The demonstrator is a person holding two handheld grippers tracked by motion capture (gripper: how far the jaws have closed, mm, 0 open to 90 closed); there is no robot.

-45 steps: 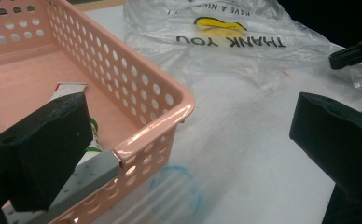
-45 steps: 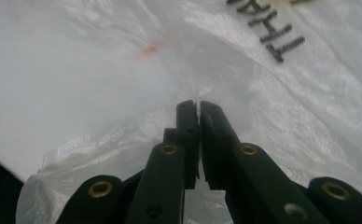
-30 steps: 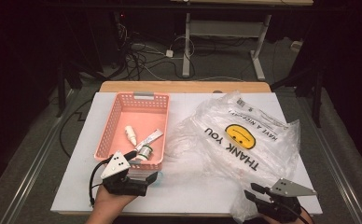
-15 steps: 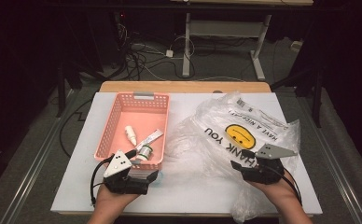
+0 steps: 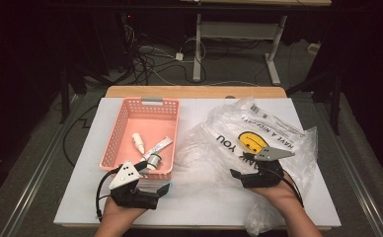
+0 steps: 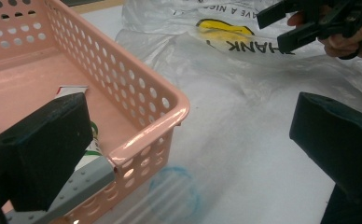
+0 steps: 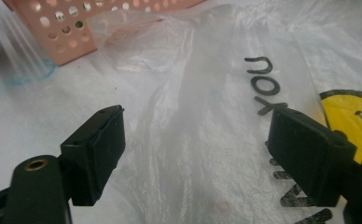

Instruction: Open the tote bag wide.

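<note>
High view: we log one bag (image 5: 258, 143), thin, soft, slippery; take a raised fold. Right gripper (image 5: 240, 175) fingers apart, just opening, nothing between; left gripper (image 5: 162, 190) fingers apart.

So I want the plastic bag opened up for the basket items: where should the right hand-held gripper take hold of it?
Probably the raised crease of the plastic bag just ahead of the right hand-held gripper, coming from the person's side, low along the table. The film lies mostly flat, so a standing fold gives the open jaws something to pinch across.
</note>
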